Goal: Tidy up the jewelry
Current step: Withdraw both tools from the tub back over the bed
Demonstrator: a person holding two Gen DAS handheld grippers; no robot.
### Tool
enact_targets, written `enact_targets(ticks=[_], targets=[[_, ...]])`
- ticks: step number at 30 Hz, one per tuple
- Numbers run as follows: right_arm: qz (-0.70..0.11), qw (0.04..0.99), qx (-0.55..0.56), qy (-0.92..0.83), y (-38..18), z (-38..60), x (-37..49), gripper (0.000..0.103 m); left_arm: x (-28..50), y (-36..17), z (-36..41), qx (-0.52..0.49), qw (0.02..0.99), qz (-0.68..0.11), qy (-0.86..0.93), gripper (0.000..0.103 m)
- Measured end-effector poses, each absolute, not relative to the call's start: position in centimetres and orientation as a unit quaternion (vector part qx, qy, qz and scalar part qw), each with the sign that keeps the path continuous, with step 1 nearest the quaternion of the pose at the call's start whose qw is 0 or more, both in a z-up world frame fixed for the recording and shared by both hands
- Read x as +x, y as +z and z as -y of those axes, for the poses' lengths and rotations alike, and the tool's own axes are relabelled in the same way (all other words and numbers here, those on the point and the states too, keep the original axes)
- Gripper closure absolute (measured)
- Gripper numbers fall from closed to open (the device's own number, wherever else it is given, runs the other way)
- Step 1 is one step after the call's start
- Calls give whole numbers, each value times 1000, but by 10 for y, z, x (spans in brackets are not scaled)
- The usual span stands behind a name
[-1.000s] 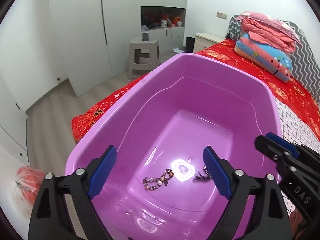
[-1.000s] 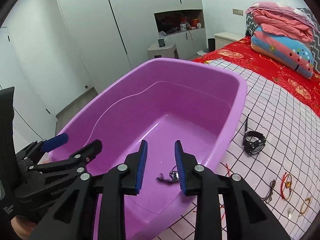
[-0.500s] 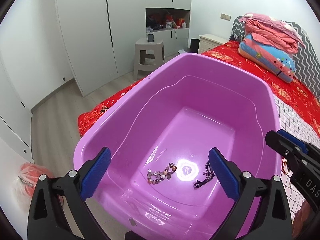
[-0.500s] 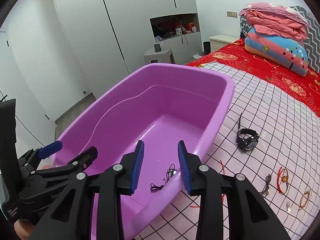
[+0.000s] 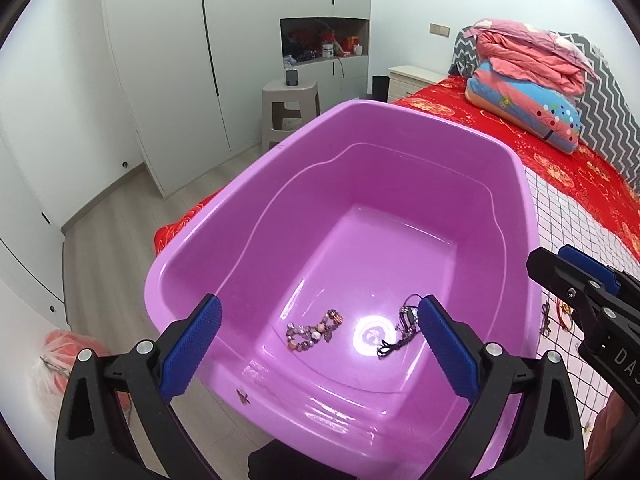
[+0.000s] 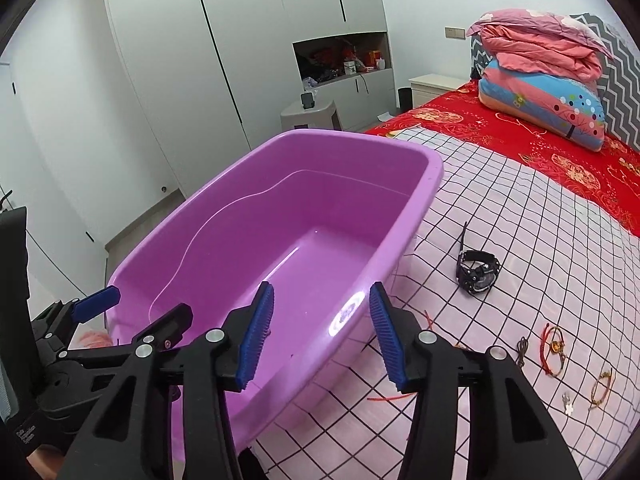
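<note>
A purple plastic tub (image 5: 516,184) (image 6: 434,168) sits at the bed's corner. On its floor lie a beaded bracelet (image 5: 314,330) and a dark corded necklace (image 5: 400,328). My left gripper (image 5: 320,344) hangs open and empty over the tub's near end. My right gripper (image 6: 322,332) hovers above the tub's right rim, its jaws opening with nothing between them. On the checked sheet to the right lie a black watch (image 6: 478,272), a red cord bracelet (image 6: 554,346), a gold cord bracelet (image 6: 602,386), a dark cord (image 6: 521,350) and a small charm (image 6: 567,404).
A folded stack of quilts (image 6: 548,76) rests on the red bedspread (image 6: 568,160) at the far right. A grey stool (image 5: 290,108) stands by the white wardrobe (image 5: 160,60). An orange bag (image 5: 60,356) lies on the floor left of the tub.
Both grippers have drawn back from the tub. The left jaws spread a little wider. The right jaws widened, and the necklace lies on the tub floor.
</note>
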State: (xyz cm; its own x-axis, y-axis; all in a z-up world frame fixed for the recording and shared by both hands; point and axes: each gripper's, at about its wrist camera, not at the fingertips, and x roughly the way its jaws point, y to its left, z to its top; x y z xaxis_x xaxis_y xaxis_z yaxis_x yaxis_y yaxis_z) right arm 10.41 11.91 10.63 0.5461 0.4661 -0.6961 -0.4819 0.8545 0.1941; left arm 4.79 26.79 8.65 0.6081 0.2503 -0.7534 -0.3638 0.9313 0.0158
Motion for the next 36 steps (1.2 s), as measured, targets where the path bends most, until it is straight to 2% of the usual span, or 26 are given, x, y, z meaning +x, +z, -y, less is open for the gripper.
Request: enact_targets(ticks=[9,11,17,36], targets=[[-385,887,-2,254,103,-94,89,46,40,89,-250,-69,897,-406,161,6],[-386,889,1,248,102,-88,87,39,38,89,-245,-64,898,-405,161,6],[-389,891,16,235,100,-66,73,34,30,90,-223,-43,904,-396,156,6],[-395,904,73,147,65,35,14,33,-4,94,-149,-15,923,-378,70,6]])
